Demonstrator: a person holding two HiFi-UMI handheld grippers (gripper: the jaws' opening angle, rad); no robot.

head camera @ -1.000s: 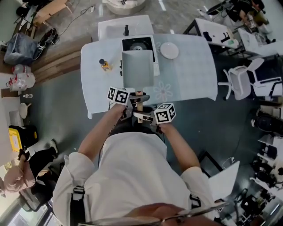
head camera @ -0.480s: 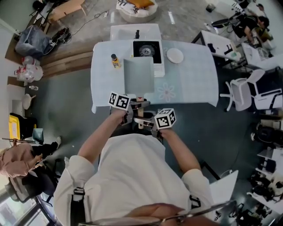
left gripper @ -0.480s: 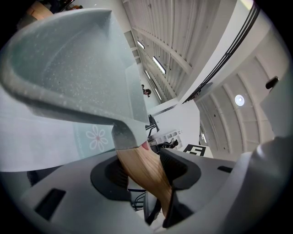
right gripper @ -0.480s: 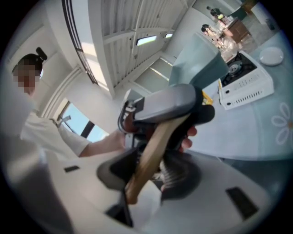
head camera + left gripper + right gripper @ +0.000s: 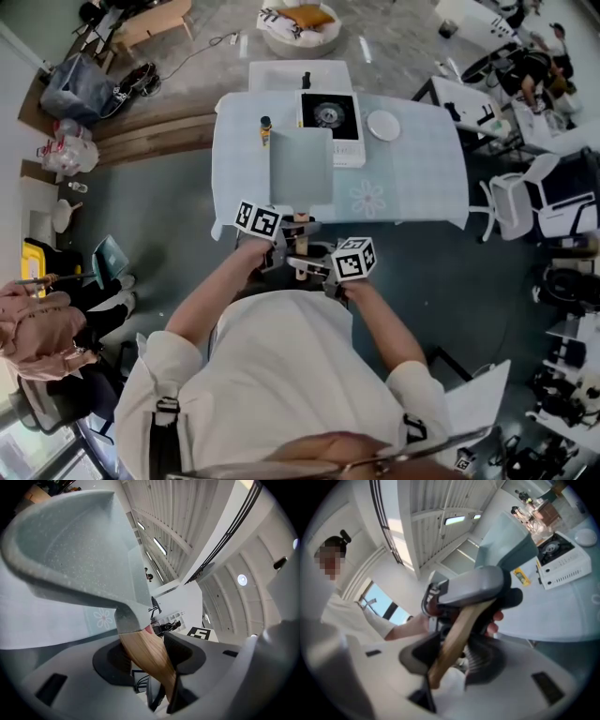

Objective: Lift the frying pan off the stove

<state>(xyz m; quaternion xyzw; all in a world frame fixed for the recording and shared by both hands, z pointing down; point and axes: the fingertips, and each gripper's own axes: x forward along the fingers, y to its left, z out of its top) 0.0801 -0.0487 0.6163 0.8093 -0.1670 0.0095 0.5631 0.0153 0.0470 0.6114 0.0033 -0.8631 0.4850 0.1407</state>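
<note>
Frying pan (image 5: 300, 167) hangs ahead of both grippers, apparently clear of the stove (image 5: 330, 117): left gripper (image 5: 289, 232) clamps the wooden handle (image 5: 149, 656) nearest the pan, right gripper (image 5: 307, 266) clamps its end behind; best to hold both grips firm, pan level

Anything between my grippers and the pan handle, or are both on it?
Nothing visible stands in the way. The wooden handle sits directly between the jaws of the left gripper and the right gripper, both closed on it. The frying pan is held up off the stove.
</note>
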